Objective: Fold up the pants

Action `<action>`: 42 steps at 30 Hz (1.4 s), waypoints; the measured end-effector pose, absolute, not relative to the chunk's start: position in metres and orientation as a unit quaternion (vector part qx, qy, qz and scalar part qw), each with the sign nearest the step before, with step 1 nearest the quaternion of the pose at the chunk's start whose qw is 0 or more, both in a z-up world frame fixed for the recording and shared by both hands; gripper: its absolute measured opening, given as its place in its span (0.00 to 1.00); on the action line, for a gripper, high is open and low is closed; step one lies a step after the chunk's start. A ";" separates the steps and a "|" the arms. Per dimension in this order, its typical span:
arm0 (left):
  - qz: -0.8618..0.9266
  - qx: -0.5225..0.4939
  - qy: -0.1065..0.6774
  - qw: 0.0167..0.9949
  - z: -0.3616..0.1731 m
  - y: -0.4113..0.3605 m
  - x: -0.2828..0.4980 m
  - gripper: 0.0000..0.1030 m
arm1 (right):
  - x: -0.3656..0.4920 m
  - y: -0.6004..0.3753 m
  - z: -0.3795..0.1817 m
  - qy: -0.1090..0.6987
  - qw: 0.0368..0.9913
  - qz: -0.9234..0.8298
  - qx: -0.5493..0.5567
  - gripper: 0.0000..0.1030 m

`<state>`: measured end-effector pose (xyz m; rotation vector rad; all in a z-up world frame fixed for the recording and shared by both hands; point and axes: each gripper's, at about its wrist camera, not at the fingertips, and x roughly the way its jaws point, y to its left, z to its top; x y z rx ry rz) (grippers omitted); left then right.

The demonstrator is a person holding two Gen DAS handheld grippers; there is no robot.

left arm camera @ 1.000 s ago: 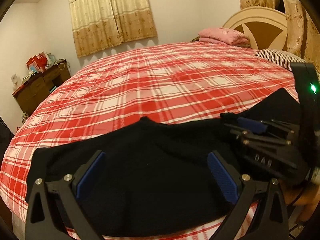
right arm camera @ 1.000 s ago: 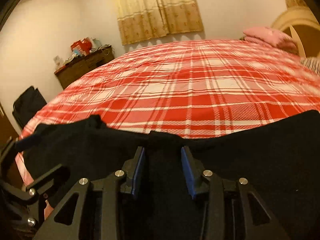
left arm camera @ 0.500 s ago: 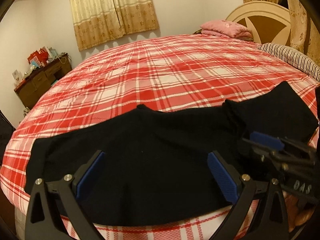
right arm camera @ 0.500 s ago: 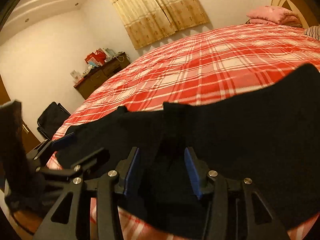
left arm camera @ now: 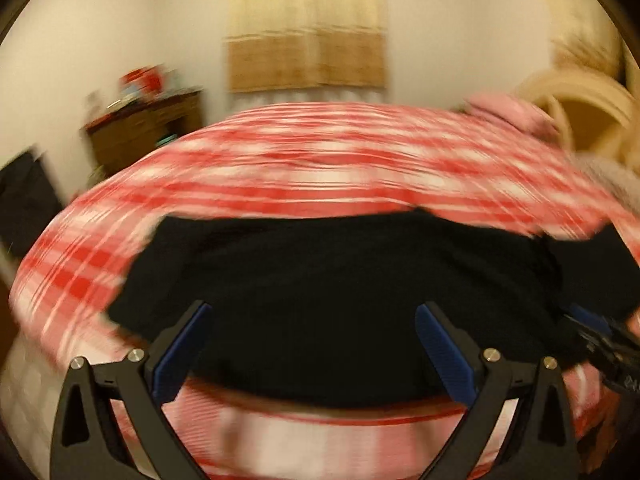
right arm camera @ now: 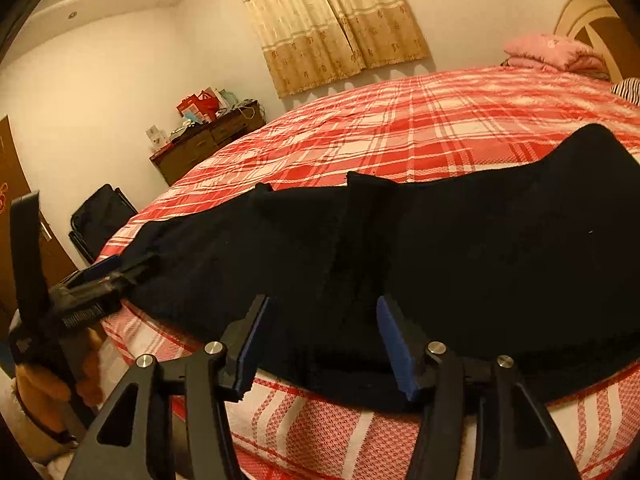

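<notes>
Blurred pants (left arm camera: 340, 280) (far edge smeared)

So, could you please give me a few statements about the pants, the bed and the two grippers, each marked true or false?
1. The pants are black. True.
2. The pants hang off the floor from a chair. False: they lie on the bed, near its front edge.
3. The right gripper is clamped shut on the pants. False: its jaws have just been opening, with cloth between them.
4. The left gripper is open. True.
5. The bedspread is plain blue. False: red and white plaid.
</notes>
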<state>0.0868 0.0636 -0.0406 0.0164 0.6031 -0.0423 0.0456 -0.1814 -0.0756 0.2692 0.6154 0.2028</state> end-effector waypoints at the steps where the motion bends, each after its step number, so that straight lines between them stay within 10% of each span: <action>1: 0.003 -0.010 0.295 0.955 -0.041 0.080 0.088 1.00 | 0.045 -0.179 -0.076 0.300 0.941 0.098 0.125 0.58; 11: 0.108 -0.189 0.297 0.930 -0.052 0.188 0.097 0.99 | 0.043 -0.175 -0.076 0.297 0.944 0.094 0.109 0.64; 34: 0.015 -0.339 0.276 0.899 -0.081 0.175 0.110 0.83 | 0.043 -0.173 -0.077 0.297 0.944 0.094 0.107 0.65; 37: 0.021 -0.328 0.280 0.902 -0.079 0.176 0.113 0.49 | 0.043 -0.173 -0.077 0.297 0.944 0.094 0.107 0.65; 38: 0.017 -0.328 0.286 0.900 -0.081 0.176 0.116 0.23 | 0.043 -0.173 -0.077 0.297 0.944 0.094 0.107 0.65; 42: 0.014 -0.329 0.293 0.898 -0.087 0.176 0.117 0.19 | 0.043 -0.173 -0.077 0.296 0.945 0.093 0.107 0.65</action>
